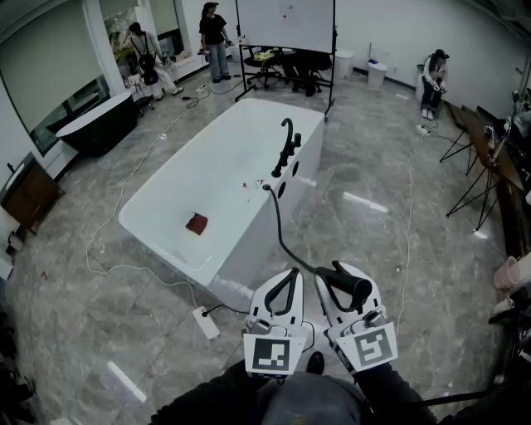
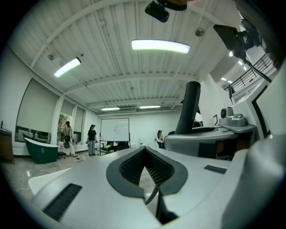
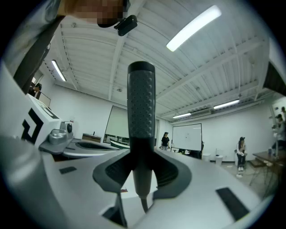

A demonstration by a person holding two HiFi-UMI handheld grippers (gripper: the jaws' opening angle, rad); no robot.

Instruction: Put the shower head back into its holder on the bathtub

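Status: your right gripper (image 1: 340, 276) is clamped on the shower head (image 1: 358, 287), jaws tight on both sides of the handle. In the right gripper view the handle stands upright between the pads, its dimpled grip sticking up well above the jaw tips and its narrow end hanging below them. In the head view the head lies crosswise over the jaw tips, pointing to your right.

Your left gripper (image 1: 292, 272) is closed on nothing. In its own view the pads meet at a point with no gap. It sits just beside the right gripper, on its left, with both held low and close to your body.

The hose (image 1: 280, 226) runs from the shower head up and left to the near rim of the bathtub (image 1: 170, 222), meeting it just below the faucet (image 1: 286, 147). It hangs slack and curves across the floor side of the tub wall.

The shower head is outside the tub, off its near right corner and well apart from the faucet end. The black fittings around the faucet base are too small to tell which one is the holder.

A small red item (image 1: 197, 223) lies on the tub floor towards the near end. A white cable (image 1: 108, 267) trails over the floor left of the tub. Three people stand or sit along the far wall near a whiteboard (image 1: 286, 23)
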